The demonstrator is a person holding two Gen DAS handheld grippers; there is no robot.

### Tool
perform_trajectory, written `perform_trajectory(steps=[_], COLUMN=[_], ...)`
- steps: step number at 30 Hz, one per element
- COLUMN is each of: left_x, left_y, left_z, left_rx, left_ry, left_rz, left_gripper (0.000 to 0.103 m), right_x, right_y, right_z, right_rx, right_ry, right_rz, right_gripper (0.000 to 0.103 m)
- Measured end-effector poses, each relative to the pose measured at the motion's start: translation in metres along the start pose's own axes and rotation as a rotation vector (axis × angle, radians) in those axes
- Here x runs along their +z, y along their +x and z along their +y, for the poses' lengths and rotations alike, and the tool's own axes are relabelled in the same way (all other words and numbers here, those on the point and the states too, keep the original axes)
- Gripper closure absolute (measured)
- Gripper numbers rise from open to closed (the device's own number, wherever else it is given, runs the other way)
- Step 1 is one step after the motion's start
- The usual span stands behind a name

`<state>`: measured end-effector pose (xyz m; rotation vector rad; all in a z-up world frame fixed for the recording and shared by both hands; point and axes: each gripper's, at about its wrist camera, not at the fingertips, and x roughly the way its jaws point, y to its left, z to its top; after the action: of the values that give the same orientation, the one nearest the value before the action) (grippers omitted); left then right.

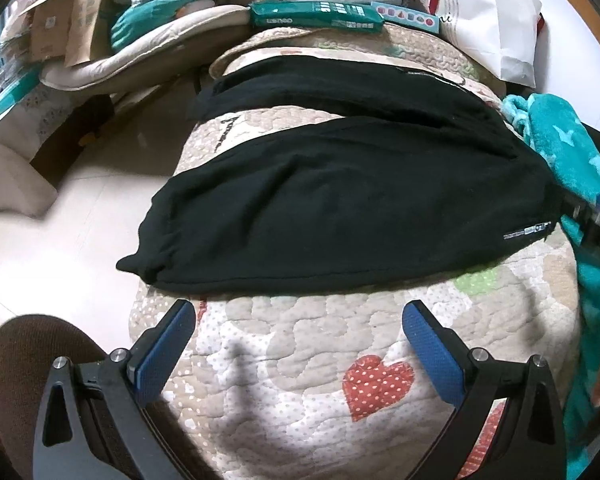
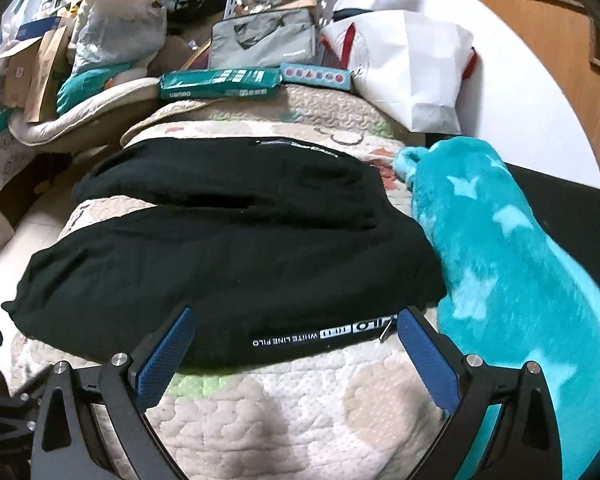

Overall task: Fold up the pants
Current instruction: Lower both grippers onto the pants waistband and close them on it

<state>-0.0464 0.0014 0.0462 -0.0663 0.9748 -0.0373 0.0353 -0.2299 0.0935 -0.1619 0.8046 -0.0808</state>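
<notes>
- The black fleece pants lie spread flat on the quilted patchwork bedcover.
- My left tongs and right tongs gape, empty.
- I'd pinch cuff and waistband together (full thickness), then fold evenly.

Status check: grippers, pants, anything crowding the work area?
Left gripper open, empty, short of the black pants. Right gripper open at the printed waistband edge. Pants spread flat on quilt, legs apart. Teal blanket against the waistband side.
</notes>
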Motion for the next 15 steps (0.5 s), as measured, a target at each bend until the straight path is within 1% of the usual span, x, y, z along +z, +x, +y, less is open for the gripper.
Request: perform_trajectory(steps=[2, 4, 7, 10, 15], left_x=[0.007, 0.018, 0.036, 0.059, 0.090], left_y=[-0.001, -0.002, -0.006, -0.006, 0.003], left_z=[-0.001, -0.002, -0.002, 0.000, 0.007], left_rx=[0.000, -0.006, -0.020, -0.024, -0.007], left_ry=[0.013, 0.017, 0.012, 0.008, -0.005], left_rz=[0.004, -0.002, -0.016, -0.028, -0.035], left_gripper=[0.000, 0.000, 0.000, 0.000, 0.000], right_x=[0.015, 0.034, 0.064, 0.090, 0.113], right_y=[-0.002, -0.002, 0.003, 0.013, 0.026], right_z=[-0.008, -0.013, -0.015, -0.015, -0.014], right_rx=[0.047, 0.066, 0.060, 0.031, 0.026], right_ry=[0.028, 0.037, 0.028, 0.002, -0.036], right_rz=[0.008, 0.009, 0.007, 0.011, -0.014], right_gripper=[0.001, 0.001, 0.001, 0.001, 0.001])
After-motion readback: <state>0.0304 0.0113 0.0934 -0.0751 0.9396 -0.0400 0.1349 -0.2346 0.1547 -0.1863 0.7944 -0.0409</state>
